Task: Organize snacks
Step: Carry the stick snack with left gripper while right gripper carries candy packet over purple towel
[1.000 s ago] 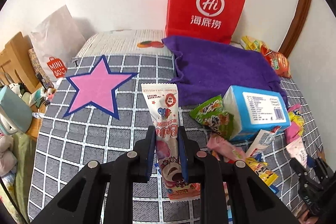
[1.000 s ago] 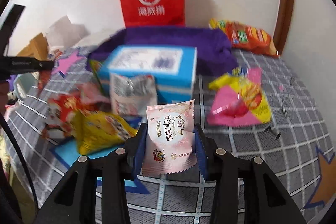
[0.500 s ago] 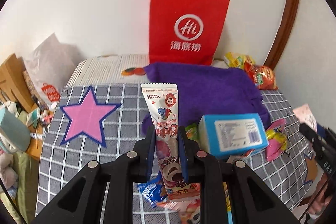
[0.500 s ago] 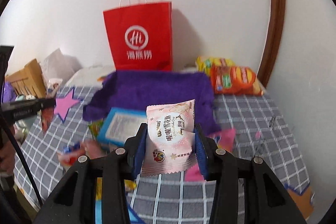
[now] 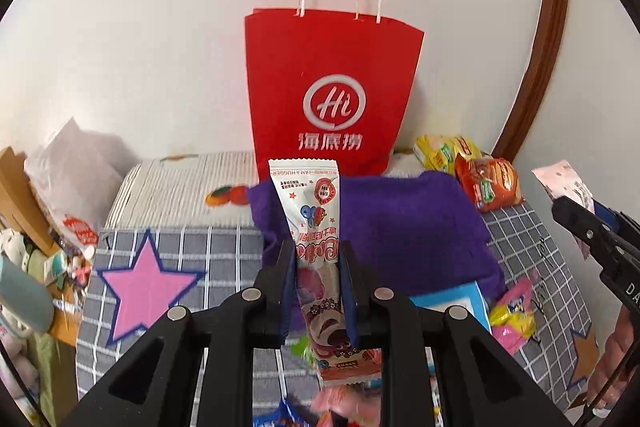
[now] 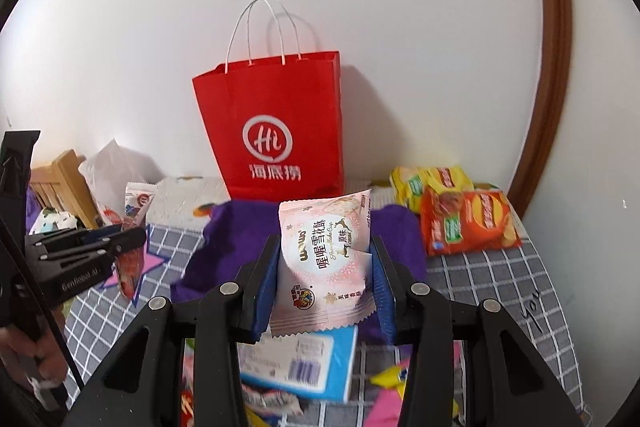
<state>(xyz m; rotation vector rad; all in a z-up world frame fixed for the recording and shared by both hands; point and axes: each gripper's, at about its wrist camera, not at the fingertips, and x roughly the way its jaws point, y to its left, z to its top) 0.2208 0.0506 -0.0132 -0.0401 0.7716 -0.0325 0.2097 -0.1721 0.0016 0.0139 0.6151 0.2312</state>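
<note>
From the left wrist, we are clenching our left claw (image 5: 318, 291) on a long wrapper (image 5: 310, 211), upright at twelve o'clock, lined up with the red bag (image 5: 332, 87), probably its destination.

From the right wrist, our right claw (image 6: 324, 283) is gripping a pink pouch (image 6: 324, 247) by its sides, the red bag (image 6: 276, 131) at eleven o'clock.
</note>
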